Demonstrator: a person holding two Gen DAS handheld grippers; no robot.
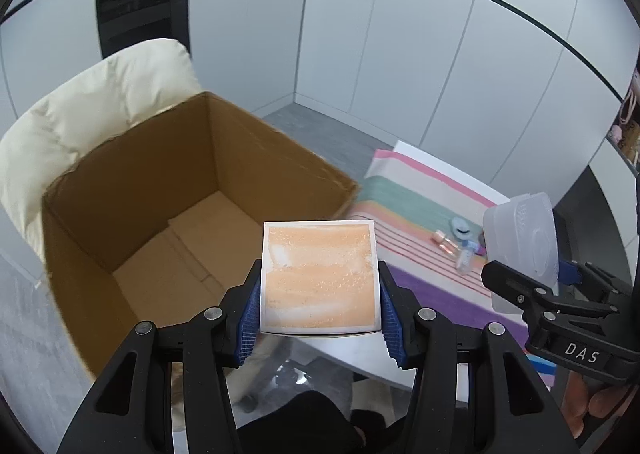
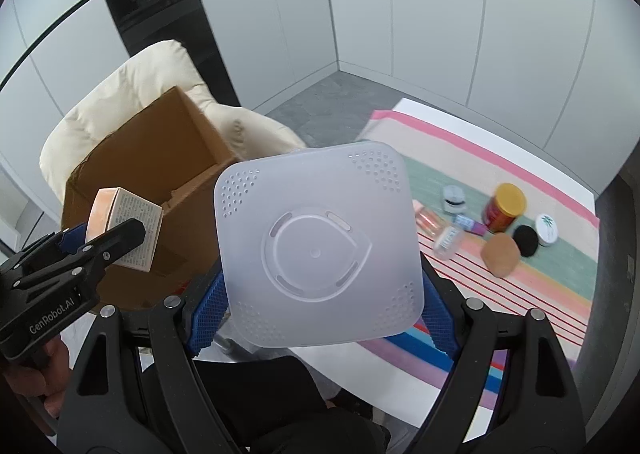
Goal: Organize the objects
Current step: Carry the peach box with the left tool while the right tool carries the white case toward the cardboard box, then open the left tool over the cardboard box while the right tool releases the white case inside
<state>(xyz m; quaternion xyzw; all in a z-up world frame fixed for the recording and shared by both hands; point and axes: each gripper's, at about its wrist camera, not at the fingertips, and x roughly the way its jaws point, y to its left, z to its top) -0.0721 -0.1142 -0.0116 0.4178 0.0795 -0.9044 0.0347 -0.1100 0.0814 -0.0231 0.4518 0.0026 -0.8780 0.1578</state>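
Note:
My left gripper (image 1: 320,290) is shut on a small orange-and-white carton (image 1: 319,278), its blue pads pressing both sides. The carton hangs at the near right rim of an open brown cardboard box (image 1: 132,190), whose bottom shows bare. In the right wrist view that carton (image 2: 128,228) sits at the left, over the cardboard box (image 2: 160,158). My right gripper (image 2: 320,302) is shut on a translucent white plastic case (image 2: 316,246) with dotted corners, held between the box and the table. From the left wrist view the case (image 1: 520,242) appears at the right.
A striped cloth (image 2: 520,286) covers the white table. On it lie small bottles (image 2: 448,240), a yellow-lidded red jar (image 2: 505,208), a white jar (image 2: 547,229), a black puff (image 2: 526,240) and a tan sponge (image 2: 500,254). A cream cushioned chair (image 2: 132,94) carries the box.

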